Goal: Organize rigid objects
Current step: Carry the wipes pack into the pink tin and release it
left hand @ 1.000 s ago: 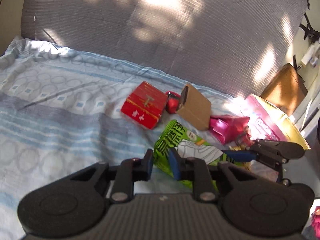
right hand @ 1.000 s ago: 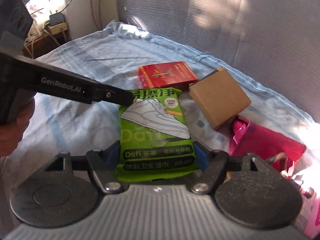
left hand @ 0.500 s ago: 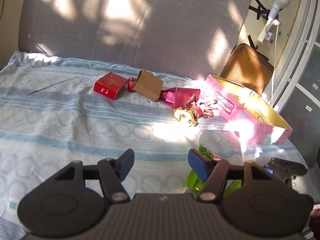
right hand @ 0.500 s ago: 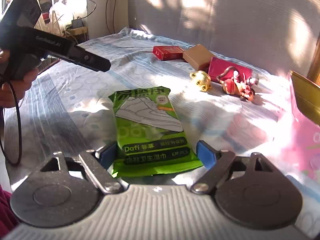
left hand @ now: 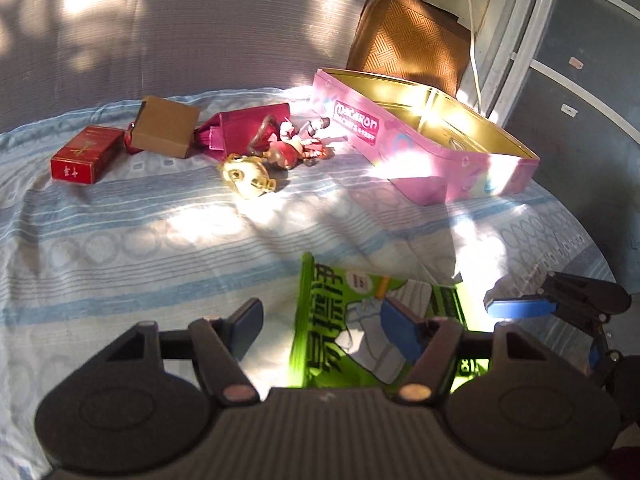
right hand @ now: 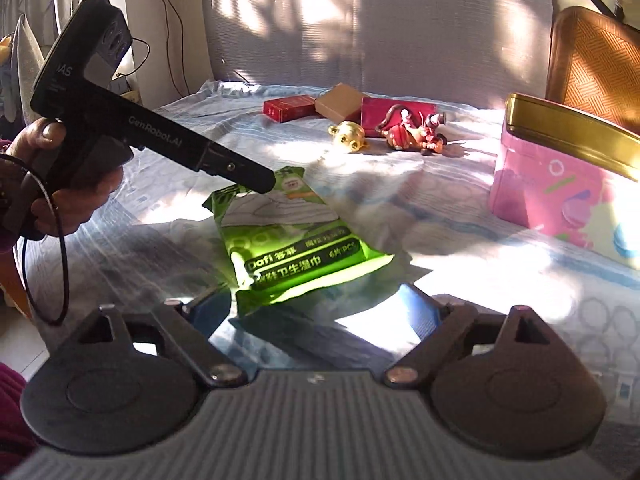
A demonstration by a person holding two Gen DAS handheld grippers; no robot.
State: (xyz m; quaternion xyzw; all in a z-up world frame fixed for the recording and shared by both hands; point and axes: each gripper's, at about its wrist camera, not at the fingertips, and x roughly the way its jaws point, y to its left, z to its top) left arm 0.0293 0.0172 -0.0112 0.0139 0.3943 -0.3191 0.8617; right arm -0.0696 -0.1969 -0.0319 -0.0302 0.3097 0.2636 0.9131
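Note:
A green wipes pack [right hand: 288, 236] lies flat on the blue patterned sheet [left hand: 120, 248], free of both grippers. My right gripper [right hand: 316, 304] sits just behind its near end. The jaws are opening and nothing is pressed between them. My left gripper [left hand: 324, 320] is also opening, with bare sheet between its fingers and the green wipes pack [left hand: 360, 320] beside and under its right finger. In the right wrist view the left gripper [right hand: 260, 178] hovers over the pack's far end, held by a hand [right hand: 60, 184]. The right gripper [left hand: 552, 328] shows at the left wrist view's right edge.
At the back lie a red box [left hand: 86, 154], a brown carton [left hand: 166, 132], a magenta pouch [left hand: 244, 128], a gold trinket [left hand: 246, 172] and a red figurine [left hand: 292, 146]. An open pink tin [left hand: 424, 160] stands at the right. A woven brown cushion [left hand: 412, 40] leans behind it.
The right gripper carried the green pack back from the pile, opened and let it drop onto the sheet. The left gripper went from shut to open and drew back too.

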